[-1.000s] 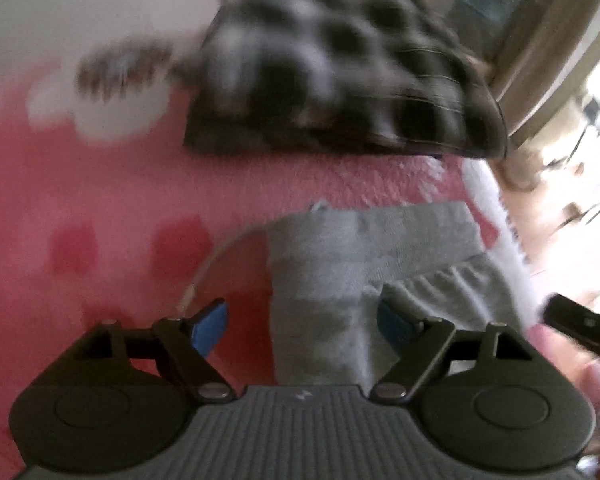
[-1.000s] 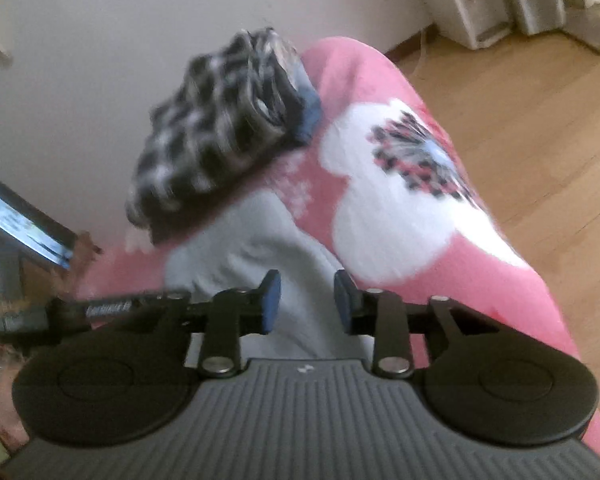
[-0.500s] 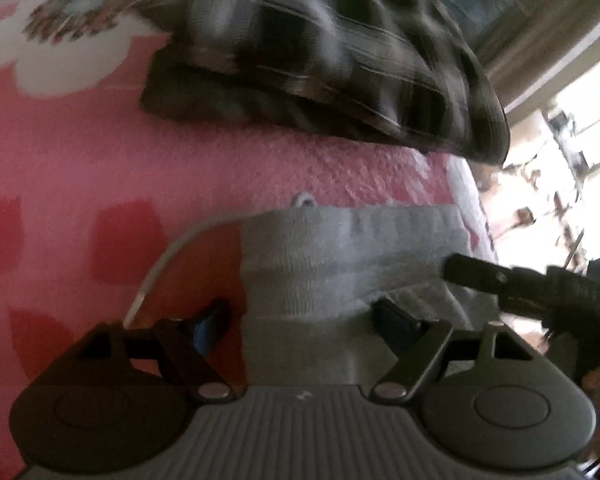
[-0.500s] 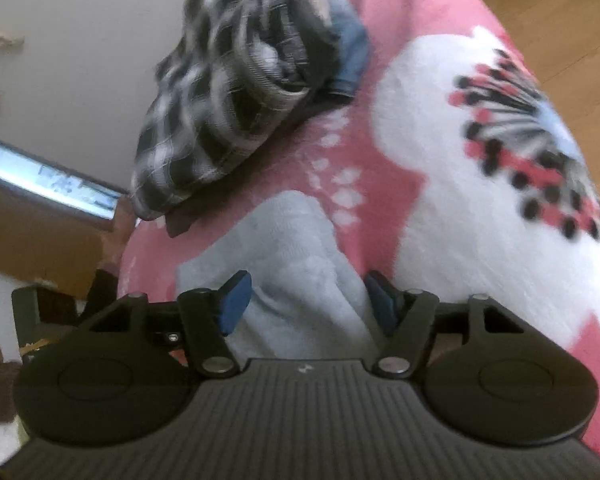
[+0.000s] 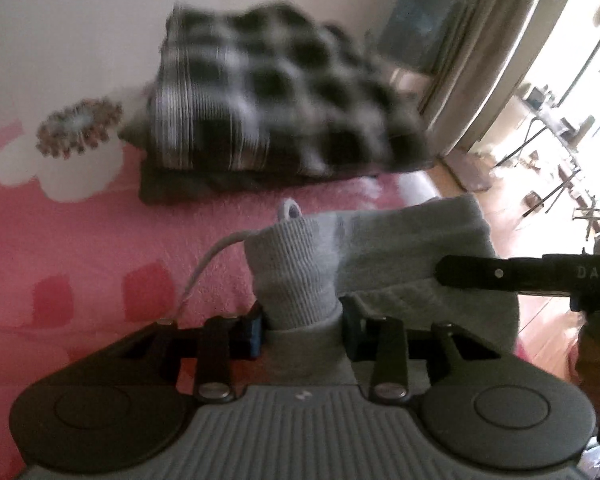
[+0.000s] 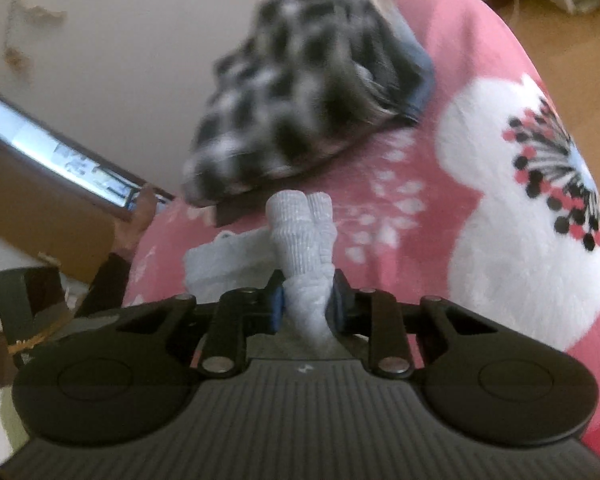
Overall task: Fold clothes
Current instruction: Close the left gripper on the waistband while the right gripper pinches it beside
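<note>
As we read the left wrist view, we are at the pinch that starts a fold: the left gripper (image 5: 300,330) sits low in the middle of the frame with its jaws closing on a bunched ribbed cuff of the grey garment (image 5: 380,248), cloth packed between the blue pads. That garment lies mid-frame on the pink flowered blanket (image 5: 80,260), a white drawstring (image 5: 208,264) trailing off its left side. Behind it, upper centre, sits the folded plaid stack (image 5: 272,104), blurred. From the right edge the right gripper (image 5: 500,274) reaches in as a dark bar over the cloth. The tool points steeply down at the bed. Turning to the right wrist view, we see the right gripper (image 6: 305,306) at lower centre, jaws closing on a second ribbed end of the grey garment (image 6: 302,240), which stands up in a tight fold between the pads. The plaid stack (image 6: 300,88) lies above it, the blanket (image 6: 480,220) fills the right. At the left edge a hand (image 6: 136,220) is partly seen. This tool tilts down more gently. Next, we judge, both ends need lifting together and carrying over evenly, keeping the cloth taut so neither cuff slips.
</note>
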A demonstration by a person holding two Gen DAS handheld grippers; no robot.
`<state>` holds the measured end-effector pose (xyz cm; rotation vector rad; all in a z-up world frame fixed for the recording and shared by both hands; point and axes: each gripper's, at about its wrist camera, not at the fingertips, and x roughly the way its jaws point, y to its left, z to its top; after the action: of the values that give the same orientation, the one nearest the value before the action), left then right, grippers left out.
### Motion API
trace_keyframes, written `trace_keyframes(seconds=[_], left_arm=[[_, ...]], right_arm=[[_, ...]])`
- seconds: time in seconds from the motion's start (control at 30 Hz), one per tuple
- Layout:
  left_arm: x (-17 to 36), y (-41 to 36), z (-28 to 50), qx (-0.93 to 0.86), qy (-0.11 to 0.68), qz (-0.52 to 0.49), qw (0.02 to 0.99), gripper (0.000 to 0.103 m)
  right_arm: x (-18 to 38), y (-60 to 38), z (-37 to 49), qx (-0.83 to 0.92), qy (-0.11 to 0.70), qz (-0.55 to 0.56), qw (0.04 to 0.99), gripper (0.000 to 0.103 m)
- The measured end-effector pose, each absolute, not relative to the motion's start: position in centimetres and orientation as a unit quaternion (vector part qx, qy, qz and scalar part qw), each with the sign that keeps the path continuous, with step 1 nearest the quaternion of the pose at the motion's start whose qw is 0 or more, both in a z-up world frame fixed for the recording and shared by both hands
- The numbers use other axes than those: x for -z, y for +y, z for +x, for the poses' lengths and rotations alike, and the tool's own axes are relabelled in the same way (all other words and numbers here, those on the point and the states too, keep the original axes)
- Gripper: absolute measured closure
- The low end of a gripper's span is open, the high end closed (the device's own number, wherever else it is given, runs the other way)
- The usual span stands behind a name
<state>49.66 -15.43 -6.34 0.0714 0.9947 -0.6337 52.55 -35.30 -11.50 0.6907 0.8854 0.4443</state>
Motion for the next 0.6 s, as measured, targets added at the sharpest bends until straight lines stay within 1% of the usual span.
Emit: trace_keyframes(seconds=[0.13, 0.33, 0.43, 0.6], left_arm=[[2.6, -14.0, 45.5, 0.321, 0.422, 0.044, 0.846, 0.066], [-1.8, -11.4, 37.4, 0.336, 0.373, 0.048, 0.863, 0.066], [-3.3, -10.4, 33.5, 0.339, 0.369, 0.057, 0.863, 0.067], [-6.1, -8.9, 27.7, 0.342, 0.372, 0.066, 0.860, 0.067]], right_arm=[[7.4, -35.3, 48.2, -0.238, 0.377, 0.296, 0.845, 0.082], [2.4, -34.9, 38.8, -0.255, 0.318, 0.273, 0.871, 0.082], [0.5, -34.1, 33.8, -0.249, 0.303, 0.261, 0.882, 0.082], [-1.8, -33.4, 27.5, -0.230, 0.304, 0.265, 0.886, 0.082]])
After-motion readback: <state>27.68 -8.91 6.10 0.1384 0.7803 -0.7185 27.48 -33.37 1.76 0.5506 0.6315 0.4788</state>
